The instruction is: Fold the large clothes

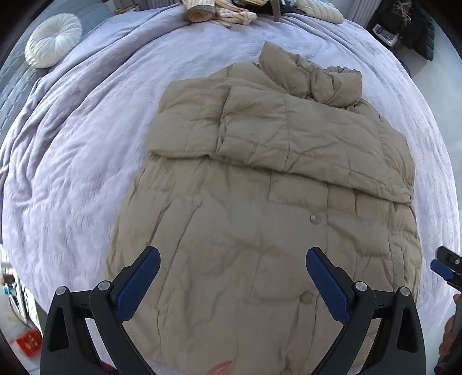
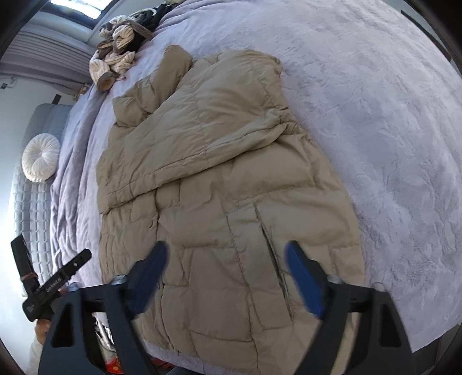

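Beige quilted coat (image 1: 260, 202) under both wide-open, empty tongs (image 1: 232, 284) (image 2: 228, 277); no legible label on it.

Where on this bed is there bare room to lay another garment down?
Bare blanket lies between the tan coat and the round white cushion, and on the coat's other side. The clothes pile crowds the far edge.
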Demonstrator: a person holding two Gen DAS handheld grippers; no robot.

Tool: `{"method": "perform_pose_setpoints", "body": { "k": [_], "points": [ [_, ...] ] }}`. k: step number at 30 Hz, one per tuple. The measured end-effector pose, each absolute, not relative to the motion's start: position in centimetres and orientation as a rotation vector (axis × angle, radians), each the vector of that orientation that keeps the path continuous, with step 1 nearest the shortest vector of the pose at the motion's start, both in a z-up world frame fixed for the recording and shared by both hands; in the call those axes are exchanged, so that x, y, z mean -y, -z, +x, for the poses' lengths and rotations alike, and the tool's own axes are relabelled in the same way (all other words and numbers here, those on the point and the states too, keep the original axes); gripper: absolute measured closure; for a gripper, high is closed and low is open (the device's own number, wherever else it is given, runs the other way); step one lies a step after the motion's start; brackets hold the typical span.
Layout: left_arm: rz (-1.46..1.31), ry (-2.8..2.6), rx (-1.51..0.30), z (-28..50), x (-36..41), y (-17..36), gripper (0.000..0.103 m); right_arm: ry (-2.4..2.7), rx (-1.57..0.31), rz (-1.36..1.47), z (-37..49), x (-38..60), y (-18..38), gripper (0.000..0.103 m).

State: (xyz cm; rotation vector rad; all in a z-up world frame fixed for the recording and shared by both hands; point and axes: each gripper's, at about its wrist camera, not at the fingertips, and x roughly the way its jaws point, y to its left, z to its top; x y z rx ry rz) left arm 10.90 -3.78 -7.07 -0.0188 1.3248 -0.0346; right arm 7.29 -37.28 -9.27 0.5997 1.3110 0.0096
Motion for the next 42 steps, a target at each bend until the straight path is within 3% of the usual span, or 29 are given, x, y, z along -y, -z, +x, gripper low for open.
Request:
{"method": "perform_pose_setpoints", "body": {
  "k": [14,23,31,42],
  "points": [
    [-0.062,0.068,-1.411,4.3,-3.1,10.1,0.002,0.024,-1.298,0.605,2.4,32.7,9.2,0.0],
    [-0.129,0.063,-1.424,-0.7,-10.6,11.1,0.002,0.082,-1.366,0.807,-3.2,29.7,11.4,0.0],
    [-0.391,0.044,-1.489,-3.3,-16.8,14.3,0.002,0.169,-1.302,0.972,-7.8,31.7,11.8,0.0],
    [-0.649,0.228,-1.545,-4.3,-14.1,18.7,0.002,0.233,-1.205,1.292,-14.0,34.3,16.0,0.0]
  ]
}}
